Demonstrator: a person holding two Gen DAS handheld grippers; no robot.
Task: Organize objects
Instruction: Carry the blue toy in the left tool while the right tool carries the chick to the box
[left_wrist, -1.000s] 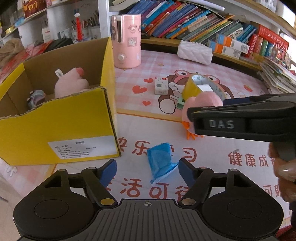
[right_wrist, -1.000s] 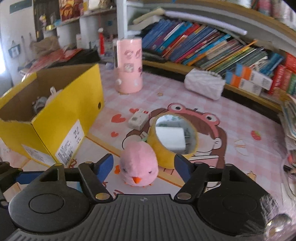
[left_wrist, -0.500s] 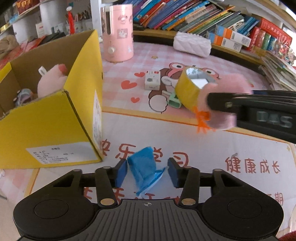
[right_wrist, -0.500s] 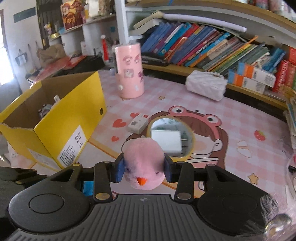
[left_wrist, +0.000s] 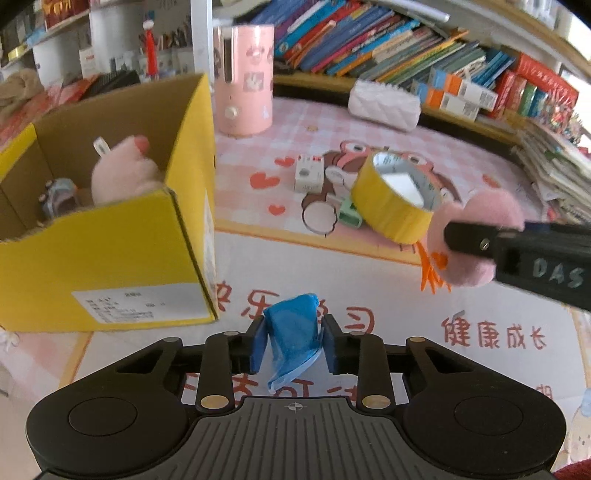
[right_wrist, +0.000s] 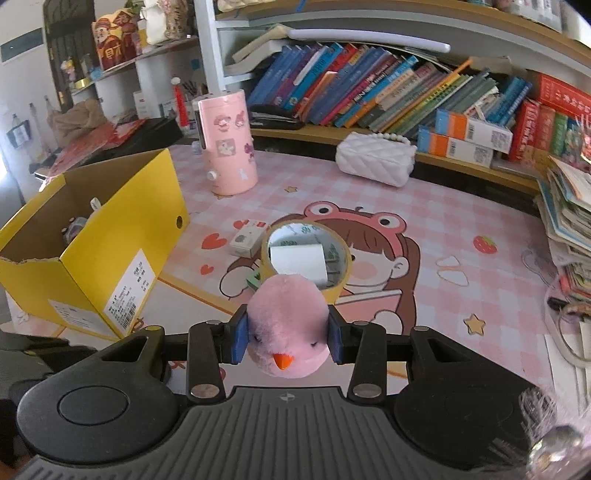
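Observation:
My left gripper is shut on a crumpled blue packet, low over the printed mat just right of the yellow cardboard box. My right gripper is shut on a pink plush chick, held above the mat; in the left wrist view the chick hangs at the right, its orange feet dangling. The box holds a pink plush toy and a small grey toy. A yellow tape roll with a white block inside, a small white carton and a green item lie on the mat.
A pink cylinder canister stands behind the box. A white quilted purse lies by the bookshelf along the back. Stacked books and papers crowd the right edge. The mat's white front strip lies between the grippers.
My left gripper closed on the blue packet. My right gripper closed on the pink chick and lifted it off the mat, away from the tape roll.

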